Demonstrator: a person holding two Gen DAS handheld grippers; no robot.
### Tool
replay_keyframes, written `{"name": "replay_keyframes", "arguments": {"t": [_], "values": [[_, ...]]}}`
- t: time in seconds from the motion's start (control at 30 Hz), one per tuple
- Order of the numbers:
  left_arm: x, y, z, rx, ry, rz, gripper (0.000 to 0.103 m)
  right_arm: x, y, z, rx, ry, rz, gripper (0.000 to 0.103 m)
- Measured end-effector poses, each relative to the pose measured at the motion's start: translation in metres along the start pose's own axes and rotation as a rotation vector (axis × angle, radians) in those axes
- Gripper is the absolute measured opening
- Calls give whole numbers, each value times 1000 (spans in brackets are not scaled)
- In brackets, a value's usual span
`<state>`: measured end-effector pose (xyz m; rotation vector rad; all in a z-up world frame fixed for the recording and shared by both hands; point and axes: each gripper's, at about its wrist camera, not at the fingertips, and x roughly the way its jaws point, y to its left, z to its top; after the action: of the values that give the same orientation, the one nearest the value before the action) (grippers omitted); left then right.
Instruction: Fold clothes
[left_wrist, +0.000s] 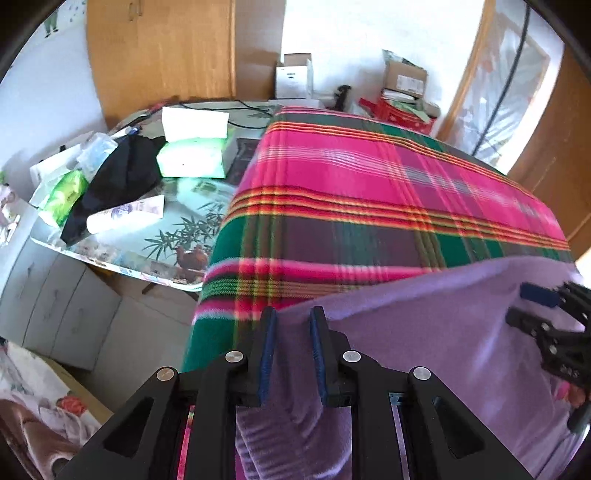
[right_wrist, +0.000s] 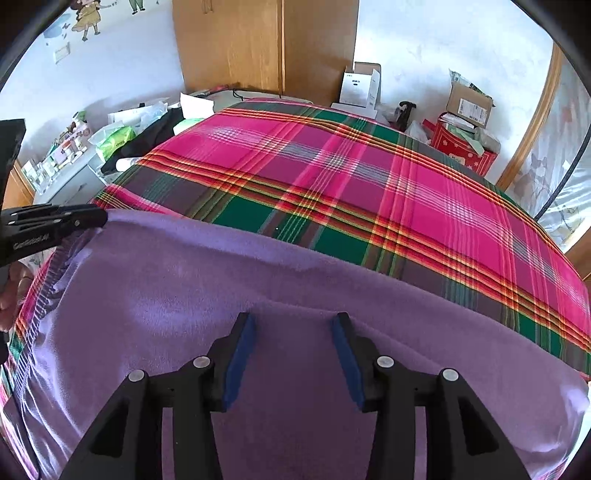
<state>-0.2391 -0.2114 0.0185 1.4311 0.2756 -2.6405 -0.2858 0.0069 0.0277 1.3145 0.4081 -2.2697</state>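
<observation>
A purple fleece garment (right_wrist: 229, 295) lies on the near part of a bed covered by a pink, green and red plaid blanket (right_wrist: 332, 177). My left gripper (left_wrist: 293, 317) is at the garment's (left_wrist: 424, 325) left edge, its blue pads apart with purple cloth running between them; a narrow gap shows. My right gripper (right_wrist: 293, 321) hovers over the garment's far edge, pads wide apart, cloth below them. Each gripper shows at the side of the other's view: the right gripper (left_wrist: 532, 306) and the left gripper (right_wrist: 96, 218).
A cluttered side table (left_wrist: 177, 206) with tissue packs, a black cloth and a tube stands left of the bed. Wooden wardrobe (right_wrist: 258, 44), cardboard boxes (right_wrist: 469, 99) and a red box (right_wrist: 461, 151) stand behind. A door frame is at the right.
</observation>
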Motion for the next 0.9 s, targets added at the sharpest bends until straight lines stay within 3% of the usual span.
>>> {"name": "replay_keyframes", "arguments": {"t": [0.3,0.4,0.67,0.73,0.9], "values": [[-6,3,1,35,-22,125,25,-17,-14,-1,30,-49,12,45],[-11,7,-2,54,-21,73,24,-20,-21,1,21,-73,-15,45],[-26,-7,-9,245,-41,-43,25,-12,-50,8,29,-80,-55,45],[-29,-14,-10,284,-50,-59,30,-7,-53,9,21,-72,-57,46],[-18,-21,-10,359,-15,-14,34,5,-53,12,-29,-54,-37,50]]}}
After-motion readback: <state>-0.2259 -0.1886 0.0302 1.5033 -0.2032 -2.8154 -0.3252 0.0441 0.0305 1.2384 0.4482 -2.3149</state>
